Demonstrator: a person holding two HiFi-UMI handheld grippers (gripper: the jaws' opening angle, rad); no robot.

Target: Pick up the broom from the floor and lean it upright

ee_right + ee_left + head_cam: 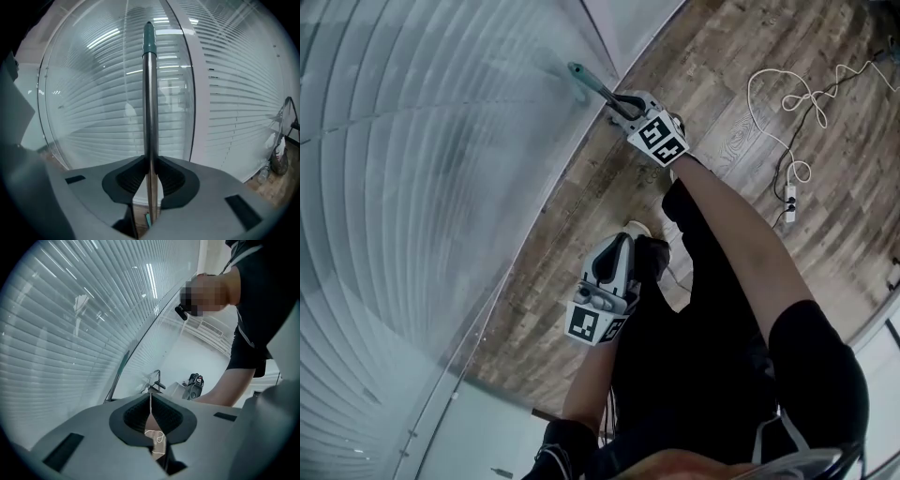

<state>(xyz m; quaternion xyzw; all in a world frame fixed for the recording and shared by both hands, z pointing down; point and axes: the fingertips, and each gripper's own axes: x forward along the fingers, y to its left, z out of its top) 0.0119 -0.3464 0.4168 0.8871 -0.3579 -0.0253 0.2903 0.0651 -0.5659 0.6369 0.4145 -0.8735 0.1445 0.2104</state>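
1. The broom (150,103) is a shiny metal pole with a green cap at the top. In the right gripper view it stands straight up, toward 12 o'clock, in front of the window blinds (93,117).
2. The right gripper (150,176) is squeezing the pole. One jaw presses on each side of it.
3. In the head view the pole sticks out of the right gripper toward 10 o'clock. The green tip is up against the blinds. The brush end cannot be seen.
4. The left gripper (151,404) is closed tight and holds nothing. In the head view it sits at about 7 o'clock from the right gripper, well apart from the broom.
5. The wooden floor (703,66) is under both grippers.
6. A white cable (797,94) lies in loops on the floor at about 3 o'clock from the right gripper. It runs down to a white power strip (788,199).
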